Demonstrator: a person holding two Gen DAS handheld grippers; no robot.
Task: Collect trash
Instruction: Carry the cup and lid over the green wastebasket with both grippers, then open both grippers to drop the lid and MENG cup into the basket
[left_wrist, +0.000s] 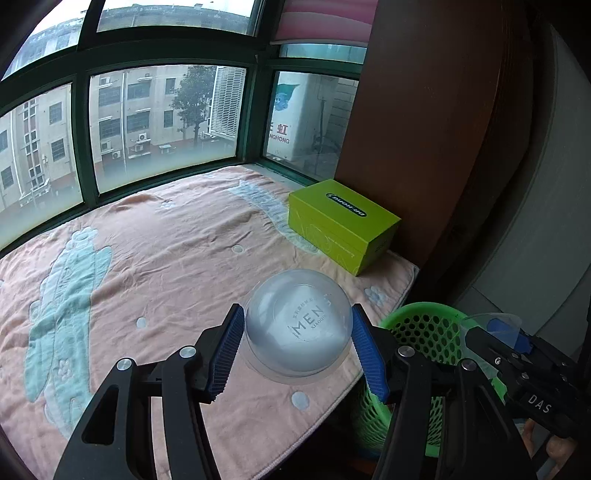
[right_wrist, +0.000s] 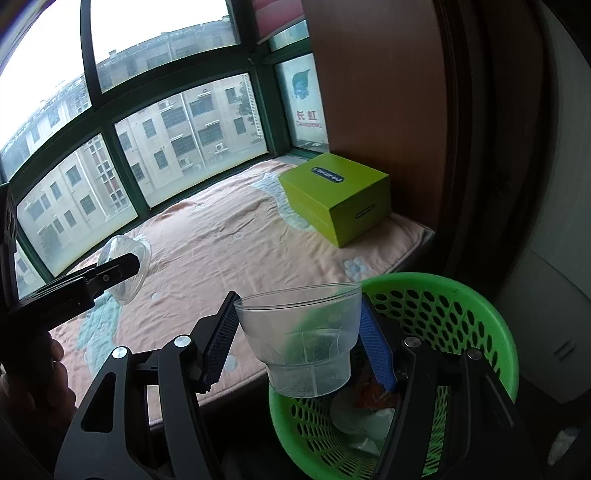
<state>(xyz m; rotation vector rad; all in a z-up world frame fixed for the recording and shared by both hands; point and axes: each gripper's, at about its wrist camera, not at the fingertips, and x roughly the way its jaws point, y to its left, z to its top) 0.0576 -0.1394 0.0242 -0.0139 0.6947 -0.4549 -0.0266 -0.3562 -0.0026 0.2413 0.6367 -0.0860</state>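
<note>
A pink blanket (left_wrist: 177, 236) with pale blue patterns covers the window ledge, and everything else sits in relation to it. The green-framed window (left_wrist: 81, 147) runs along its far edge, with apartment blocks outside. A lime-green box (left_wrist: 341, 225) lies on the blanket's far right corner, against a brown wooden panel (left_wrist: 424, 129). Just off the blanket's near right edge, below its level, stands a green perforated basket (right_wrist: 436, 306); paper scraps and other trash lie in its bottom.

The left gripper (left_wrist: 298, 345) hangs over the blanket's near right part, its blue pads clamped on either side of a clear plastic dome lid (left_wrist: 298, 325), which is held dome-up with printed lettering showing on top. Whether the lid's rim touches the blanket cannot be told.

The right gripper (right_wrist: 299, 332) is beyond the blanket's edge, above the basket's opening, its two pads closed on a clear plastic cup (right_wrist: 301, 336). The cup is upright, mouth up, its base over the basket's near rim.
</note>
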